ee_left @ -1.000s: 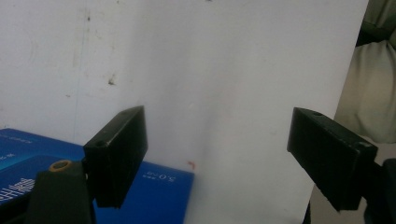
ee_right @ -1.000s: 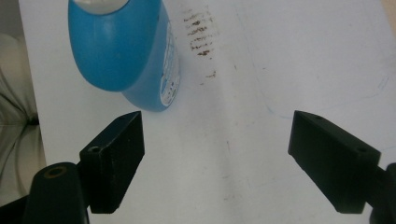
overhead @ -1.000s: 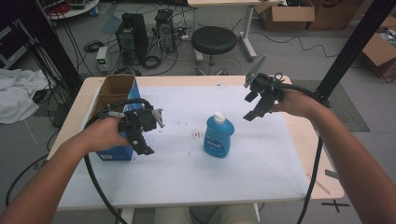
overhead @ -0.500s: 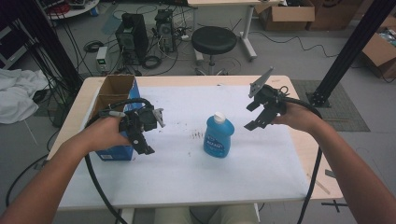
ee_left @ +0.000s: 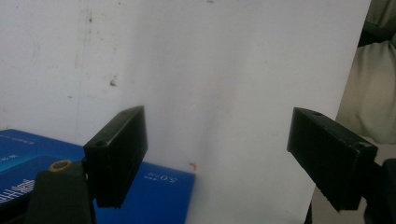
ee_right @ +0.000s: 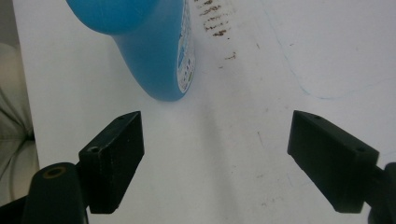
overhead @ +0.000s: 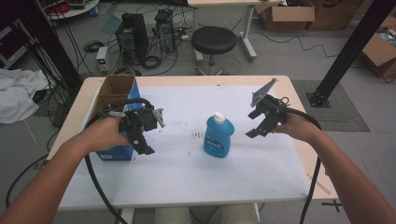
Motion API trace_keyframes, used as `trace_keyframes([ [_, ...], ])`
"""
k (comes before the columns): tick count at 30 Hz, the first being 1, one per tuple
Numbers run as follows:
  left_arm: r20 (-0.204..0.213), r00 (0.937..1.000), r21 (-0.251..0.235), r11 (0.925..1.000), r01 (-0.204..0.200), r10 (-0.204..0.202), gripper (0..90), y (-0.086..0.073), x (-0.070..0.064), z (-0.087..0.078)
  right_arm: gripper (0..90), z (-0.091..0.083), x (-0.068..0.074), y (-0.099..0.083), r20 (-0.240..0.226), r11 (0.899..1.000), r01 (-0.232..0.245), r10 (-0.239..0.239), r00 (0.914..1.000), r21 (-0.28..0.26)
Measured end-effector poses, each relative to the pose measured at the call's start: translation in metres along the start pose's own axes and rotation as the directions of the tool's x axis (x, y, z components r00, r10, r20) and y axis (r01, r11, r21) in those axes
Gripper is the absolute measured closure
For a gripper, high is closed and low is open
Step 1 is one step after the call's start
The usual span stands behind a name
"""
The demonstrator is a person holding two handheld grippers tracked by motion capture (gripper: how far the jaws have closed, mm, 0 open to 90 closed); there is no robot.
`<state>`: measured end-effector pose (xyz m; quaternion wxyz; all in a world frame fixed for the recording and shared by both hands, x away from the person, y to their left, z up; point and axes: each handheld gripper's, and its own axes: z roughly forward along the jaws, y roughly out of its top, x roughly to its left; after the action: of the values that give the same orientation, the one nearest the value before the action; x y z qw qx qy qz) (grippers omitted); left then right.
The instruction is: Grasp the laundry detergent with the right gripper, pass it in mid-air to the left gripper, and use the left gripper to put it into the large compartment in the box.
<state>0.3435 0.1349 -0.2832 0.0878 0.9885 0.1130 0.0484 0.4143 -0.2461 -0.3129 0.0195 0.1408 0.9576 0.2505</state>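
Note:
A blue bottle with a white cap stands upright in the middle of the white-covered table. My right gripper hovers open just right of it, apart from it. In the right gripper view the bottle's base lies ahead and left of the open gripper, with nothing between the jaws. My left gripper is open beside an open blue cardboard box at the table's left. In the left gripper view that gripper is empty, with the box's blue side low at the left.
Brown stains mark the sheet left of the bottle. Behind the table stand a black stool and computer cases among cables. A black post rises at the right. White cloth lies on the floor at the left.
My right gripper has come down and toward the near side, closer to the bottle's right flank. The left gripper and the bottle have stayed put.

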Motion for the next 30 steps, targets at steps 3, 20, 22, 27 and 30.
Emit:
trace_keyframes([
  [3,0.001,1.0000,0.000,1.0000,0.003,-0.003,20.8,0.000,0.000,0.000,17.8,0.005,0.002,-0.007,0.010,1.000,-0.009,0.009,0.9999,-0.024],
  [20,0.000,1.0000,-0.003,1.0000,0.007,-0.007,20.8,0.000,0.001,0.001,17.8,0.021,0.011,-0.039,0.017,0.979,-0.061,0.066,0.9977,-0.194],
  [22,0.000,1.0000,-0.004,1.0000,0.007,-0.007,20.8,0.000,0.001,0.001,17.7,0.022,0.012,-0.041,0.018,0.976,-0.066,0.071,0.9973,-0.206],
  [27,0.000,1.0000,-0.003,1.0000,0.006,-0.006,20.8,0.000,0.002,0.001,17.7,0.026,0.017,-0.051,0.025,0.959,-0.074,0.084,0.9961,-0.272],
  [30,0.001,1.0000,-0.007,0.9999,0.007,-0.007,20.8,0.000,0.002,0.001,16.9,0.029,0.020,-0.056,0.018,0.948,-0.078,0.087,0.9960,-0.309],
])
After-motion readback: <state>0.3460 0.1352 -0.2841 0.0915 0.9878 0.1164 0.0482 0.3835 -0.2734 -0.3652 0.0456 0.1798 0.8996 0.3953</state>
